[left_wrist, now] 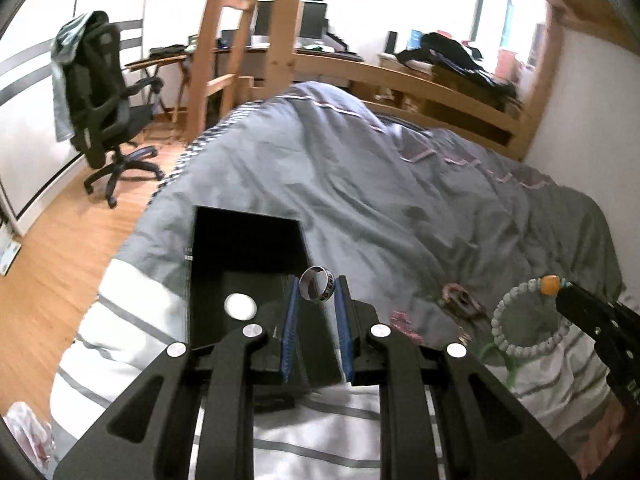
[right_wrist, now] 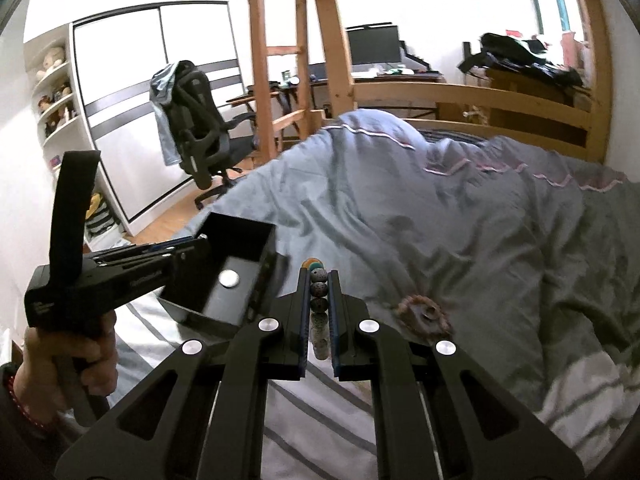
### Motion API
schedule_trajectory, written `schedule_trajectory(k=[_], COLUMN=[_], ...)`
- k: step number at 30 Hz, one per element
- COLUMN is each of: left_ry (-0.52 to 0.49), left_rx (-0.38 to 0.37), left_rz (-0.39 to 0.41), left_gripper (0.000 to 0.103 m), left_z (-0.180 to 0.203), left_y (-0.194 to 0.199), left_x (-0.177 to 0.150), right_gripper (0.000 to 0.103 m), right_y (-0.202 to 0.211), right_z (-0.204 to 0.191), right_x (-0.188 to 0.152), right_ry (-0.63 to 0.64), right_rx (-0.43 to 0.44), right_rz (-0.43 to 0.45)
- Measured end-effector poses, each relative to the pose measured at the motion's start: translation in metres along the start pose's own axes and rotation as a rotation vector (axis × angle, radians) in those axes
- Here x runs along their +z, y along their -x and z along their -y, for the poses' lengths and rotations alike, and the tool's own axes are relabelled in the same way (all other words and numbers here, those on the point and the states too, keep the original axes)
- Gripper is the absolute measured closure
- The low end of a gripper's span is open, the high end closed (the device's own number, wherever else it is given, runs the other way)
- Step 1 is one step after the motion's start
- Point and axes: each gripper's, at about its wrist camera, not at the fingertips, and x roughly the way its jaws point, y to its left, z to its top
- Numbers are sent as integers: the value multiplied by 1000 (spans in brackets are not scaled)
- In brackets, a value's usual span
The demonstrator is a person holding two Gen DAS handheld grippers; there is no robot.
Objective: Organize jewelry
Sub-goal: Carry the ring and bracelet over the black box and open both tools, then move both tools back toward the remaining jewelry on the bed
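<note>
Your left tool [left_wrist: 318, 289] pinches the ring [left_wrist: 316, 284] at its tips, over the black box [left_wrist: 248, 240]: hard, slick metal, so hold it across the band. Your right tool [right_wrist: 319, 280] is clamped on the bead bracelet [right_wrist: 319, 288], light and floppy.

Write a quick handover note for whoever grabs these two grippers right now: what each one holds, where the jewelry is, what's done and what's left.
Left gripper: shut on a silver ring, held over the near right corner of the open black box.
Right gripper: shut on a pale beaded bracelet, lifted off the bed.
Box: on the grey duvet; inside, only a round white disc shows.
Still on the duvet: a pink bead bracelet and some smaller pieces, too blurred to name.
Done: ring and bracelet picked up.
Left: drop both into the box, then collect the rest.
</note>
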Motion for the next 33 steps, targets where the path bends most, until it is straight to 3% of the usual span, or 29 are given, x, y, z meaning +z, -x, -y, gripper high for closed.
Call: schedule_trajectory(k=[8,22,25,26,27,29,31,32,33], left_ry=[73,202,207,209,210,214,213,208,191], left_rx=[-5,-7,-2,0,0,-4,-13,-14,-16], left_rz=[-64,-115,-96,-89,-77,-61,-34,-22,-2], left_gripper=[85,83,62,58,57,42,29,24,22], left_z=[-42,-75,-75,-75,-74,-74,-72,-71,-66], left_y=[-20,-32,-30,-29,-27,-26,-22,-20,-16], left_x=[7,3,4,4,5,5,6,7,7], right_gripper=[94,91,62,47,39,33,19,9,8], right_y=[-44,-107,-109,-106,-102,-92,-80,-72,-62], right_z=[-54,-101,-94,-91,-86,-76,-62,-54,-45], right_x=[18,-4,-5,-4,-3,1,6,9,11], right_ry=[50,82,56,44,31,17,2,-6,-8], right_rx=[72,140,139,138,137,110,77,52,22], right_rz=[-29,-166,-176,-164,-148,-116,-90,-77,-59])
